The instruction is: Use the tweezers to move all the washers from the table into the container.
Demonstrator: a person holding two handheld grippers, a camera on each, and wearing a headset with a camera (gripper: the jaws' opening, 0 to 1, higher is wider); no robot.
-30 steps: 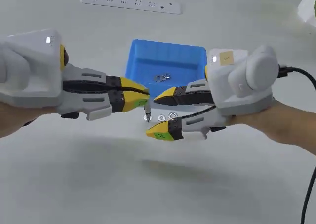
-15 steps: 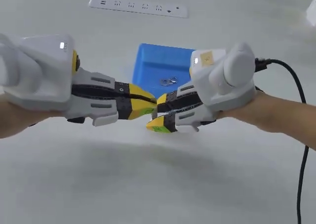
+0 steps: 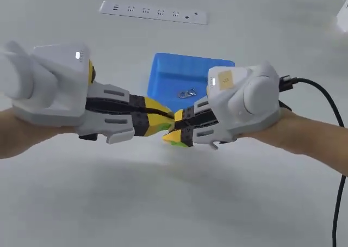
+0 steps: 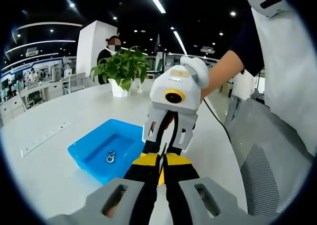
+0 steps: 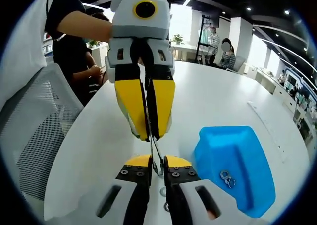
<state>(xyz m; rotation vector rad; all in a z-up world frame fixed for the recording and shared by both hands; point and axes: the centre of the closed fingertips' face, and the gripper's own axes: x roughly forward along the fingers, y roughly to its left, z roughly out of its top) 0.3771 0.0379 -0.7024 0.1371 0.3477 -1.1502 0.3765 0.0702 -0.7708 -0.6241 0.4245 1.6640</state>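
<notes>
Held level and nose to nose just before the container (image 3: 163,73), the left gripper (image 3: 167,121) and right gripper (image 3: 175,128) both pinch the tweezers (image 5: 153,150), whose length runs between them, tips toward the right one

Tweezers (image 5: 152,150): thin metal pair, pointing tips-down toward the table (image 3: 163,203).
Container (image 3: 163,73): blue tray, sitting open and upright.
Washers (image 3: 186,93): small cluster lying inside the tray.
Loose washer (image 5: 162,191): lying on the table nearby.
</notes>
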